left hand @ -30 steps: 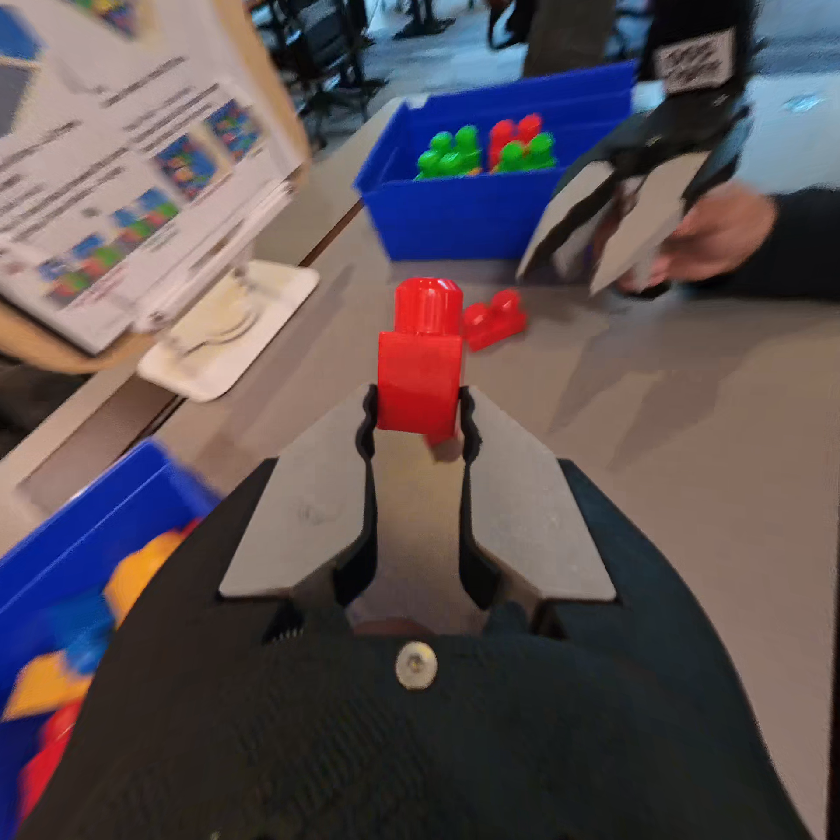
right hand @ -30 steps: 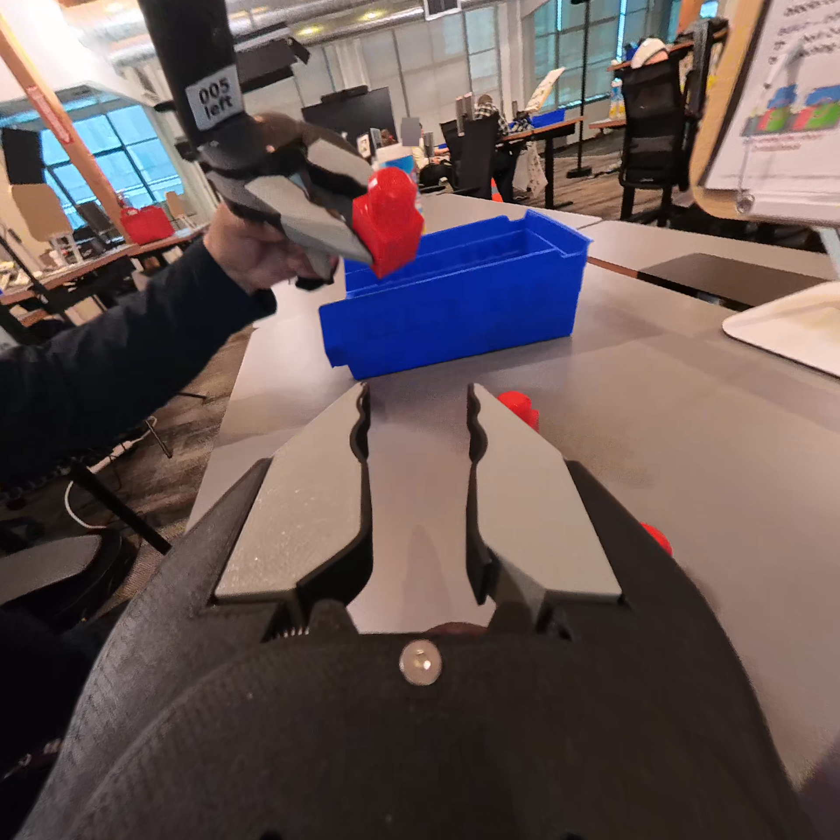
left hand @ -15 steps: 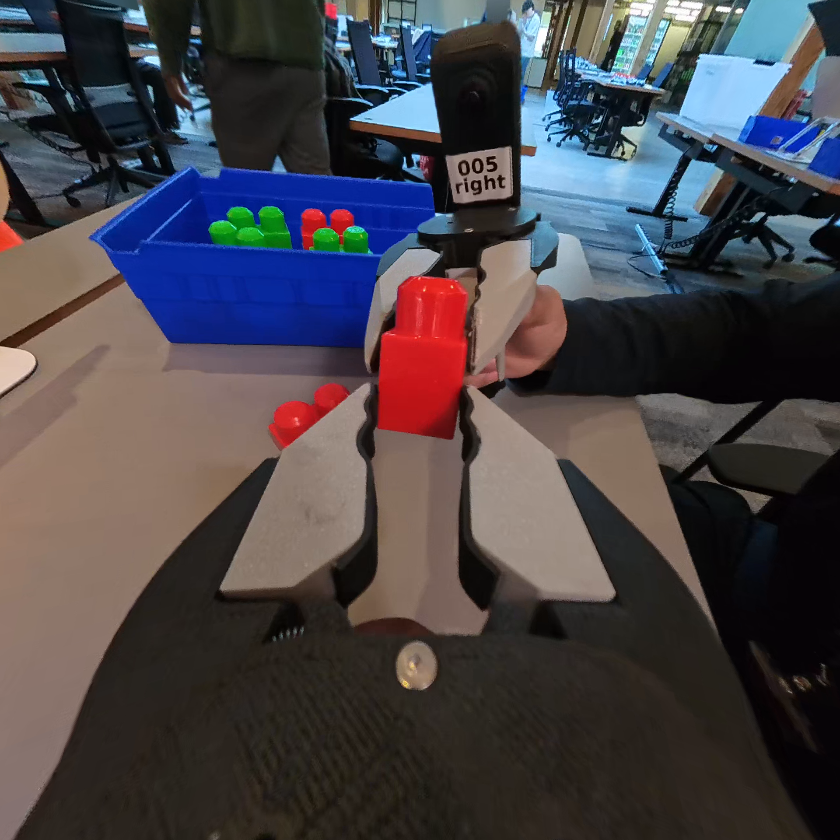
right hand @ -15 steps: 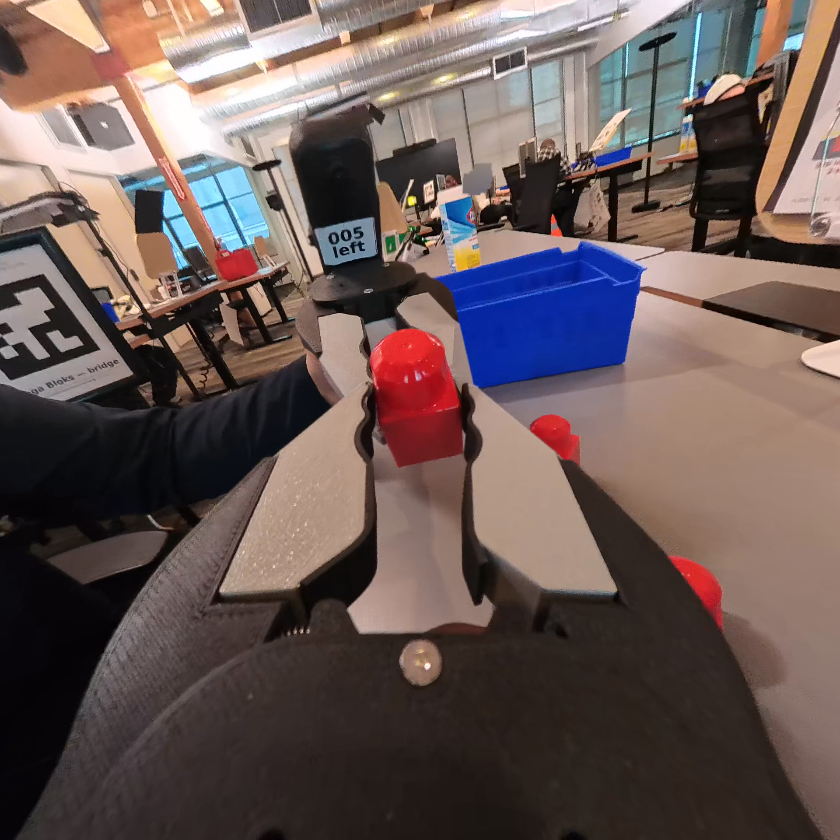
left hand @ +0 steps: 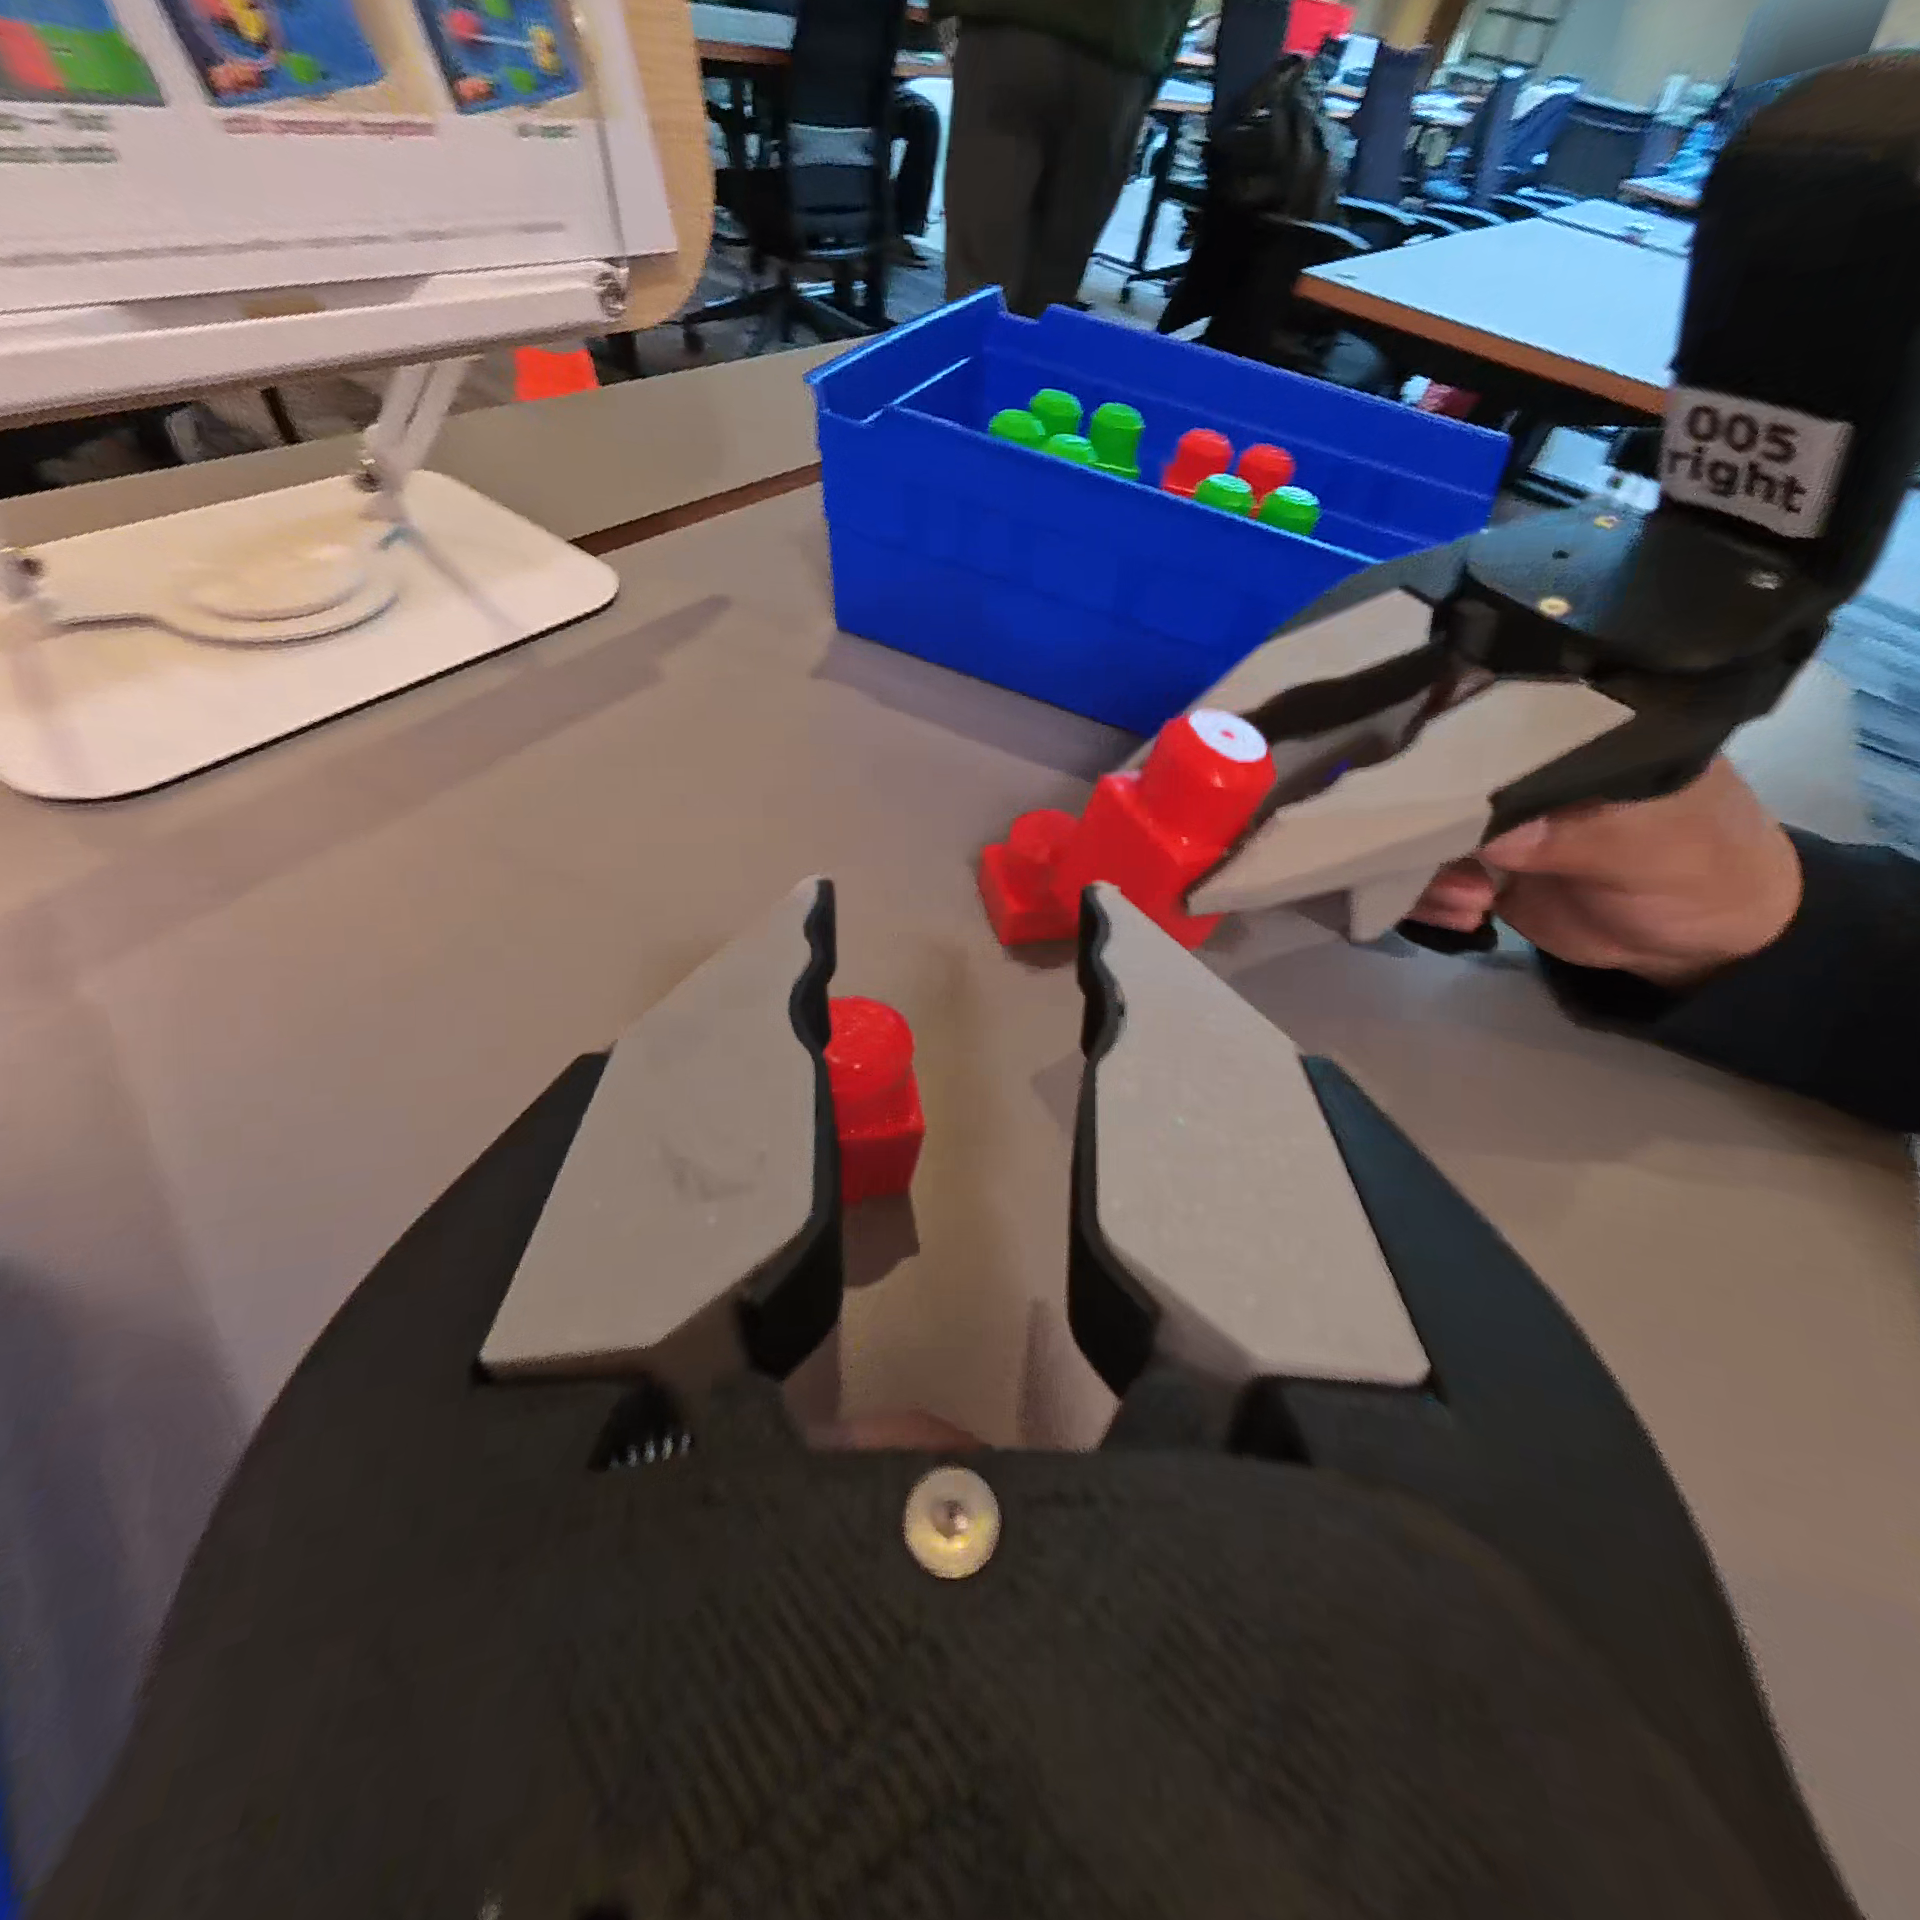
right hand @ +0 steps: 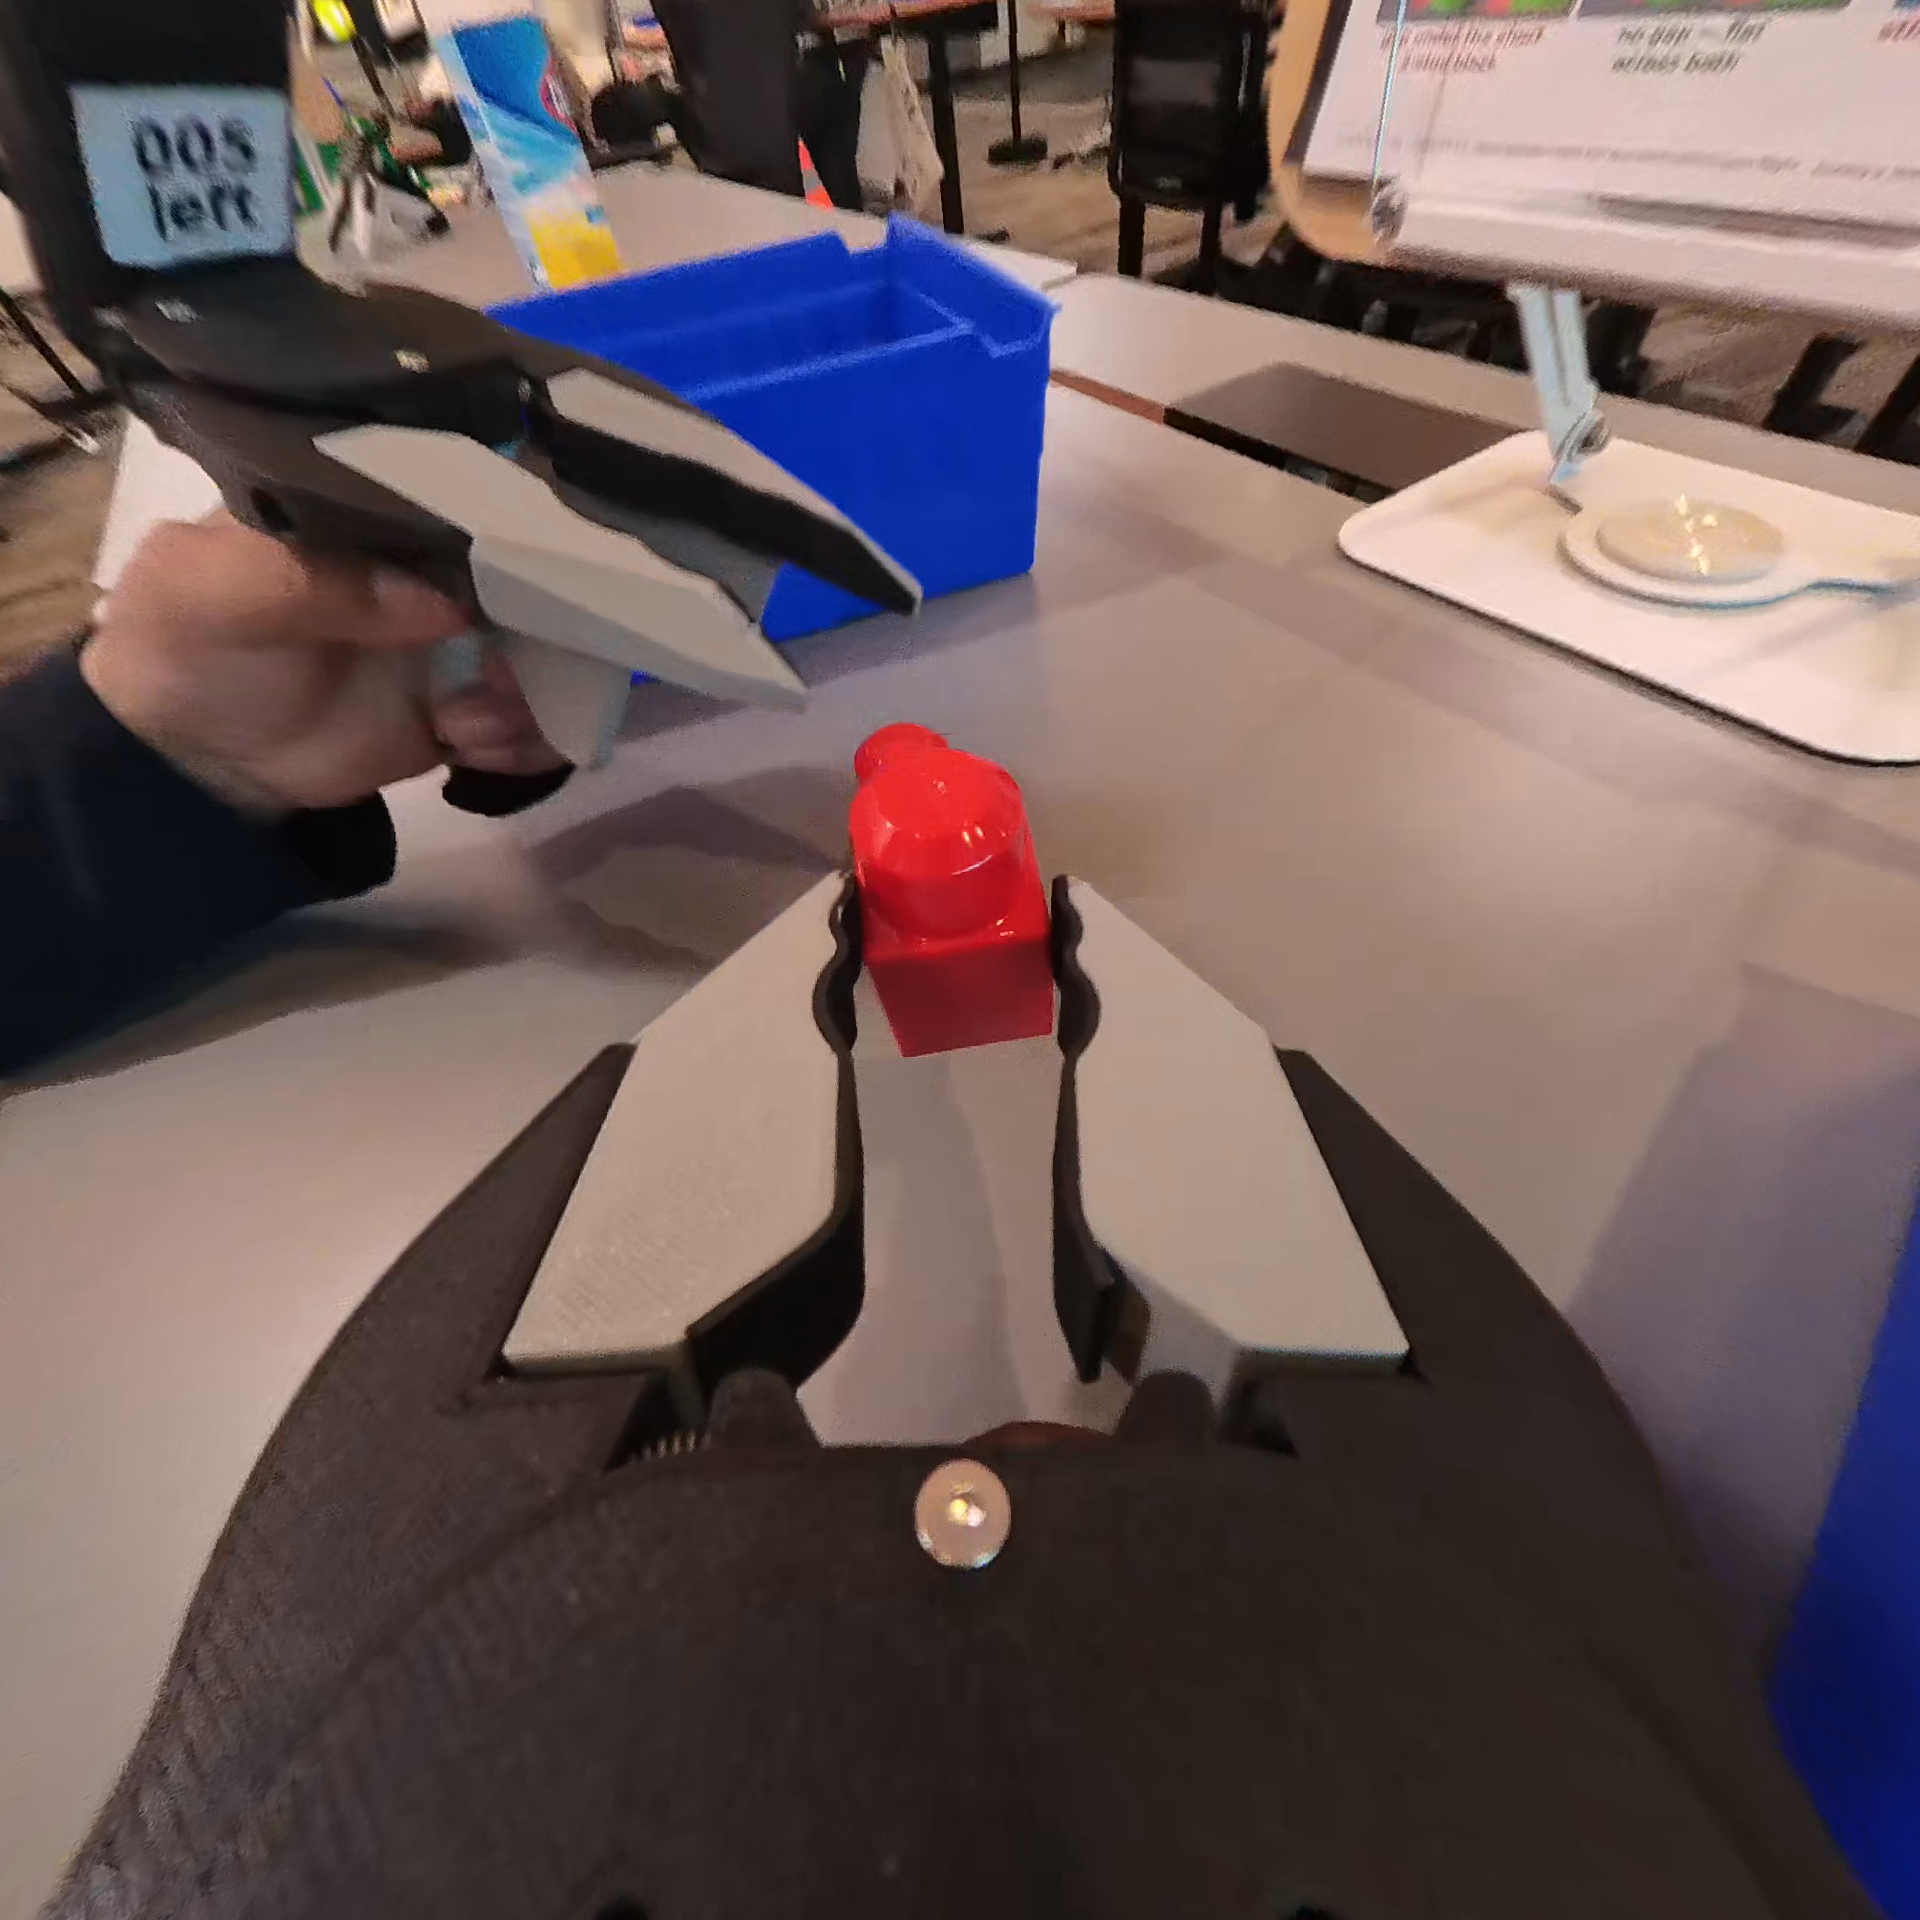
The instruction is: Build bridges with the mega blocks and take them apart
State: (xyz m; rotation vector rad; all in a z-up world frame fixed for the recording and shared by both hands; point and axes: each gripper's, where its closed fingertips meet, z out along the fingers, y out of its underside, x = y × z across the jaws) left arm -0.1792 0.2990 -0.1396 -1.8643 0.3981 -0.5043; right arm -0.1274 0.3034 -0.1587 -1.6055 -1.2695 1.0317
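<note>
The right gripper (right hand: 951, 935) pinches a single-stud red block (right hand: 951, 935), its wavy black pads pressed against both flat sides of the glossy plastic cube. The left wrist view shows what this view hides: the held block sits tilted, just beside or touching a low two-stud red block (left hand: 1034, 878) that lies on the grey table (left hand: 416, 883); whether the two are joined cannot be told. From the right wrist view only one stud of that low block peeks out behind the held one.

The left gripper (left hand: 951, 966) stands spread with nothing in its grasp. A second single-stud red block (left hand: 868, 1091) stands on the table below the jaws, close to the left finger, well clear of the right one. The right wrist view does not show this block.

Farther toward the table's far edge sits a blue bin (left hand: 1039, 582) of smooth moulded plastic with round-topped green blocks (left hand: 1070, 426) and red ones inside. The right wrist view shows another blue bin (right hand: 883, 416), its contents hidden. A white rounded stand base (left hand: 312, 623) carries a board of printed sheets (left hand: 312, 135).
</note>
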